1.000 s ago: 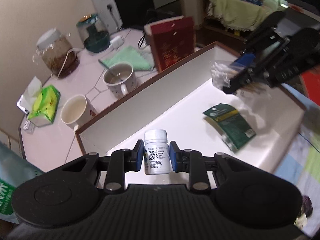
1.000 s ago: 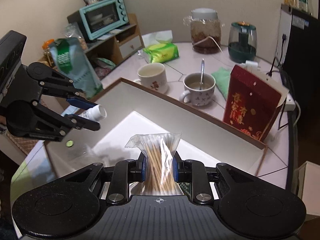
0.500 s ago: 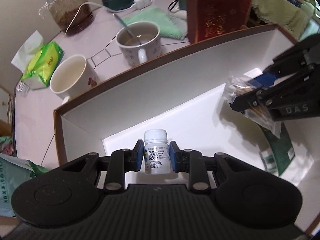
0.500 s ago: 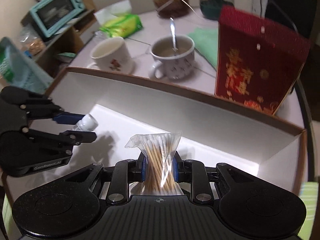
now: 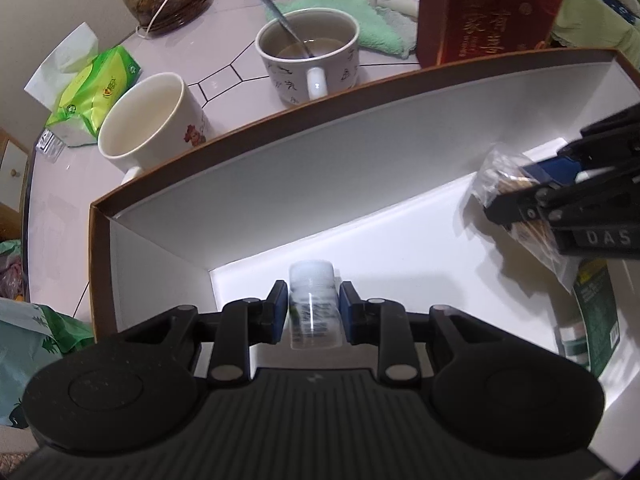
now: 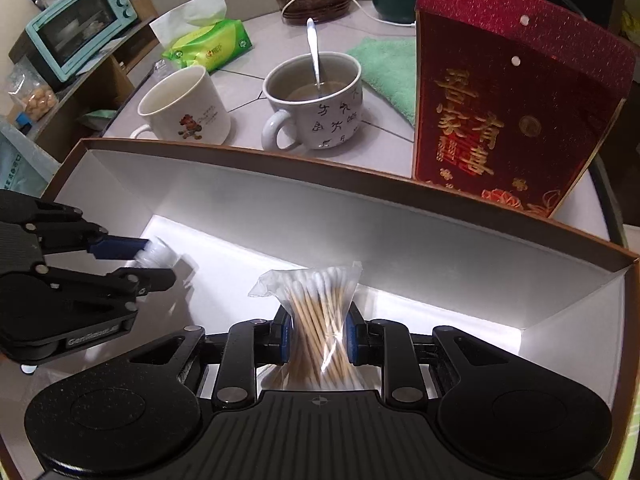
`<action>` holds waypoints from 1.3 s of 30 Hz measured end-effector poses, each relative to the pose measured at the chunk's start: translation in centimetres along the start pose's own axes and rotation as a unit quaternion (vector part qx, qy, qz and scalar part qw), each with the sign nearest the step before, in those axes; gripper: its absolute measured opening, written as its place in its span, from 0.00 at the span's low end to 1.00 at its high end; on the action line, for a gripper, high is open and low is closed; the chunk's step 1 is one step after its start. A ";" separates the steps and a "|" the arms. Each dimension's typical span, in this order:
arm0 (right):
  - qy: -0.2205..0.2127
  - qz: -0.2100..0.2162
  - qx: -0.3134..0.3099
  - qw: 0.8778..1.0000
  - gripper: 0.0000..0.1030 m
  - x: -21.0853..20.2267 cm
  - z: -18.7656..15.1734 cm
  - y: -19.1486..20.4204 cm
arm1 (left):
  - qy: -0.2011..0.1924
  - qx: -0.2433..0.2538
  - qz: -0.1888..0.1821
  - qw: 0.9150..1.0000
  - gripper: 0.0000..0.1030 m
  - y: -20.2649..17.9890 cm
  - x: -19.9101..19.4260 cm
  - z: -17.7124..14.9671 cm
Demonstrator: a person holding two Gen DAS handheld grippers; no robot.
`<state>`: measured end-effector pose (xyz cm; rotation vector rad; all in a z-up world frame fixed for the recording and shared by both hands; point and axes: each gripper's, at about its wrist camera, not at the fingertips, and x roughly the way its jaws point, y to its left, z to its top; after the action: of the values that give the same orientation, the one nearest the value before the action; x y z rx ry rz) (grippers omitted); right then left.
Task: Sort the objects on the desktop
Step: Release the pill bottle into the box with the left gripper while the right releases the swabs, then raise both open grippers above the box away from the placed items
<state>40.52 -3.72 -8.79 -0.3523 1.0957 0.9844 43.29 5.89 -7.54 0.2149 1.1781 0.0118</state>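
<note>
Blurred bottle [image 5: 313, 305] between tool [image 5: 313, 312] pads

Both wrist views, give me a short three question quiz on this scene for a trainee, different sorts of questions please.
1. True or false: the left tongs are over the inside of the white-lined box.
2. What do the right tongs hold?
A. a spoon
B. a bag of cotton swabs
C. a tissue pack
3. Fill in: the spoon stands in the mug with black ______ marks.

Key
1. True. They grip the small white bottle there.
2. B
3. Character. The cream mug beside it has no spoon.
</note>
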 end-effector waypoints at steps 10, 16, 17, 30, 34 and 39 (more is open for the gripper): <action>-0.007 -0.023 -0.002 1.000 0.71 -1.2 -0.6 0.0 | -0.007 0.004 0.014 1.000 0.60 -0.3 0.0 -0.1; 0.001 -0.037 0.005 0.999 0.71 -1.6 -1.2 -0.2 | -0.008 0.006 0.018 1.000 0.62 -0.5 -0.4 -0.3; 0.002 -0.038 0.005 0.999 0.71 -1.6 -1.2 -0.2 | -0.009 0.006 0.018 1.000 0.62 -0.5 -0.5 -0.3; 0.005 -0.044 0.007 0.999 0.71 -3.4 -1.8 0.5 | -0.025 0.016 0.029 0.999 0.65 -1.1 -3.2 -1.0; 0.000 -0.046 0.008 0.999 0.71 -4.6 -2.1 0.9 | -0.033 0.019 0.032 0.999 0.65 -1.5 -4.6 -1.3; -0.008 -0.044 0.008 0.999 0.71 -6.3 -2.6 1.4 | -0.048 0.027 0.036 0.998 0.67 -2.2 -6.8 -1.8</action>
<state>37.21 -7.79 -4.20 -0.3765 1.0648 0.8984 38.81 3.23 -2.30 0.3028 1.0745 0.0330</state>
